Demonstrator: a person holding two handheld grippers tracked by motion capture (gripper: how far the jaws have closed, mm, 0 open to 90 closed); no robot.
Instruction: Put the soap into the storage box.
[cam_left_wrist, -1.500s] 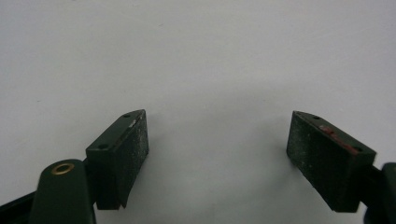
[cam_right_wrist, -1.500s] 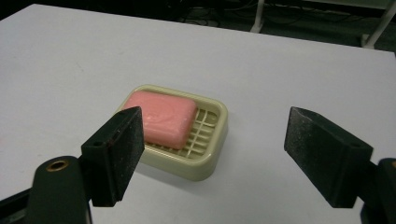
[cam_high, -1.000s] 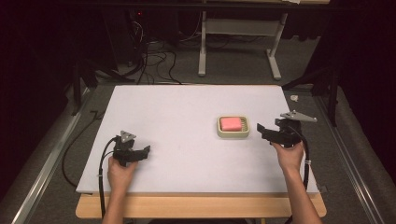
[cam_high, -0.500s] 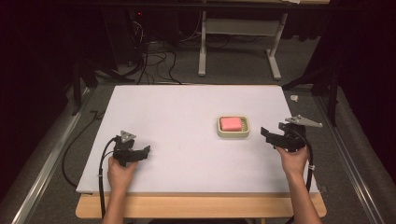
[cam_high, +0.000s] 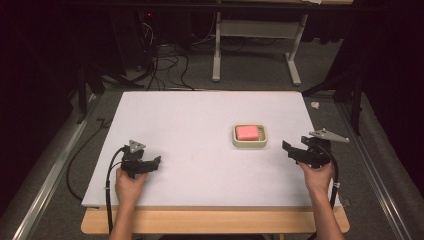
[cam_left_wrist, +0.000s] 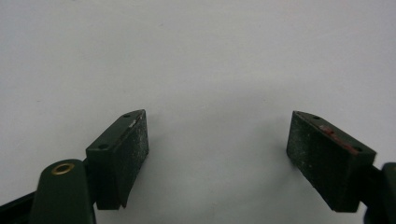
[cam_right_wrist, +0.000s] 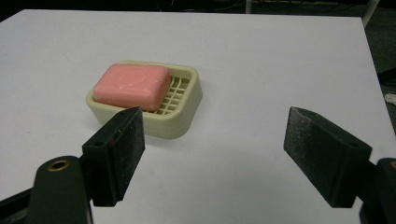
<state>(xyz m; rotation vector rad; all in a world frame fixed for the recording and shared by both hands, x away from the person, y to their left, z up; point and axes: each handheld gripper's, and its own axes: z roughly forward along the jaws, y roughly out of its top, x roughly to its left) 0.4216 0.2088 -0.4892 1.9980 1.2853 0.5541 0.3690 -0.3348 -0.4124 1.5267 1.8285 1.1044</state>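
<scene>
A pink bar of soap lies in a cream soap dish right of the table's middle. My right gripper hovers just right of the dish, pointing left toward it, its jaws open with only bare table between them. My left gripper rests low over the front left of the white table, jaws open and empty above the plain surface.
The white board sits on a wooden table edge at the front. Behind the table stand a metal frame and loose cables on the floor. A rail runs along the left side.
The right hand with its gripper has drifted a little toward the front right and lower, away from the soap dish. The left hand has stayed put.
</scene>
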